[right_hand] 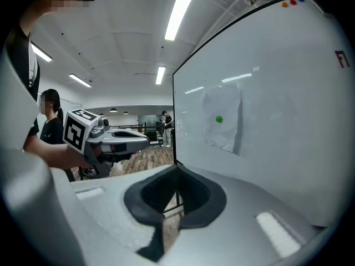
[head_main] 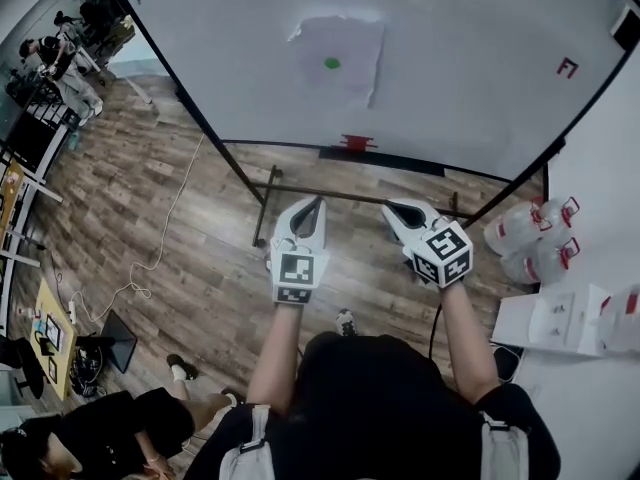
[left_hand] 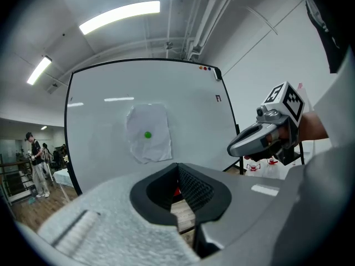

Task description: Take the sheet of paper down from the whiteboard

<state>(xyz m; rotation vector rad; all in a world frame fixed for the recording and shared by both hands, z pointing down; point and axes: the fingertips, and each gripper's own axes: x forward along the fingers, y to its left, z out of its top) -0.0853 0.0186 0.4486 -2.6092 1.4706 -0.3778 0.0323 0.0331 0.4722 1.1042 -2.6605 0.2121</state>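
A crumpled white sheet of paper (head_main: 338, 60) hangs on the whiteboard (head_main: 470, 58), pinned by a green magnet (head_main: 332, 64). The left gripper view shows the paper (left_hand: 148, 133) straight ahead and some way off. In the right gripper view the paper (right_hand: 223, 119) lies ahead and to the right. My left gripper (head_main: 308, 206) and right gripper (head_main: 393, 209) are side by side in front of the board's lower edge, both pointing at it and apart from it. Both are shut with nothing between their jaws. Each also shows in the other's view, the right gripper (left_hand: 236, 147) and the left gripper (right_hand: 141, 143).
A red object (head_main: 355, 143) sits on the board's tray, and the board's black stand (head_main: 268, 203) stands on the wood floor. Water jugs (head_main: 530, 238) and a white box (head_main: 560, 318) are at the right. A cable (head_main: 165, 238) runs over the floor; a person (head_main: 90, 433) sits at lower left.
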